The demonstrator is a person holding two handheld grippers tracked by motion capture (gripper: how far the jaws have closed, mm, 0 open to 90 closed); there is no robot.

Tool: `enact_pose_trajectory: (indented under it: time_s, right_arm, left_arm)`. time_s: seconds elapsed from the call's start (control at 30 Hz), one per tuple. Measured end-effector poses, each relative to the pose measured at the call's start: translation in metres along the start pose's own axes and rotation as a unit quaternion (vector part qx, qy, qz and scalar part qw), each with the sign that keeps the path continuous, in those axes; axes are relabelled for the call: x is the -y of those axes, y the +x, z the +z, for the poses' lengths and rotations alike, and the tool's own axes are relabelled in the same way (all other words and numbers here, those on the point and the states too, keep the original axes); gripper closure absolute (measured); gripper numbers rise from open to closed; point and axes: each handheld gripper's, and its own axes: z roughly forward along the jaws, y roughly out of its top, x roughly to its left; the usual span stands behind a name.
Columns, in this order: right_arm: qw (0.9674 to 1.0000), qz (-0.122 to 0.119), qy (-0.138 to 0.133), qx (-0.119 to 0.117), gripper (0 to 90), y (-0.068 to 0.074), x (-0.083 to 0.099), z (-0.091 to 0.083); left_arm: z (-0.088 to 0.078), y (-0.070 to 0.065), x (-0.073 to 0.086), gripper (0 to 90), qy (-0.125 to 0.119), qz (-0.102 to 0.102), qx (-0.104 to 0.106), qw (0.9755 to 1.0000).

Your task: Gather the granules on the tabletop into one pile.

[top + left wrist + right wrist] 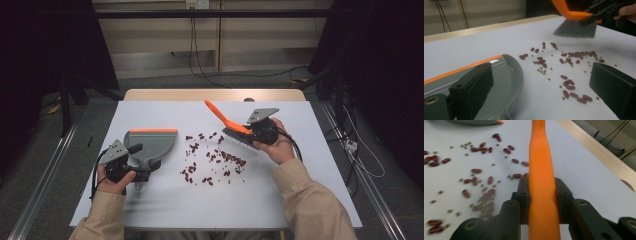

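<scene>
Barely begun: right claw pinches orange-handled grey-bristled brush; left claw, grip unclear, holds grey plastic dustpan; red beans between them unswept.

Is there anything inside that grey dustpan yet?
The dustpan looks bare inside: the red beans all lie scattered on the white table beside it. The left gripper covers its handle end, so that part stays unseen.

Scattered red beans and small green ones strewn across mid-table between grey dustpan at left and orange-handled brush held in right gripper at right. Bare white tabletop behind the beans, likewise along near edge. Left gripper over dustpan handle.
</scene>
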Motion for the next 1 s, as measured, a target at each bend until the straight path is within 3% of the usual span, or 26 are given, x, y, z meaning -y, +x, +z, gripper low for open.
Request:
enact_pose_trajectory:
  time_s: [0.17, 0.3, 0.5, 0.57, 0.77, 1.0]
  right_arm:
    - [0.9998, 0.0, 0.006, 0.017, 71.6, -0.009, -0.007, 0.026]
    - [0.9998, 0.005, -0.009, 0.019, 71.6, -0.011, -0.016, 0.044]
    - [0.9996, -0.019, -0.003, 0.019, 71.6, -0.011, -0.027, 0.067]
    - [0.9997, -0.024, 0.005, 0.009, 71.6, -0.008, -0.027, 0.074]
    - [0.9976, -0.064, 0.021, -0.017, 71.5, 0.005, -0.027, 0.069]
    - [0.9946, -0.089, 0.021, -0.05, 71.4, 0.02, -0.02, 0.054]
  left_arm:
    - [0.0, 0.0, 0.0, 5.2, 0.002, -0.002, -0.001, 1.0]
    - [-0.001, 0.001, 0.001, 5.2, 0.001, -0.005, -0.002, 1.0]
    - [-0.001, 0.003, 0.002, 5.2, 0.003, -0.006, -0.004, 1.0]
    - [-0.001, 0.003, 0.002, 5.2, 0.003, -0.007, -0.005, 1.0]
    - [-0.001, 0.003, 0.003, 5.2, 0.003, -0.008, -0.005, 1.0]
    - [-0.002, 0.002, 0.003, 5.2, 0.003, -0.007, -0.008, 0.9999]
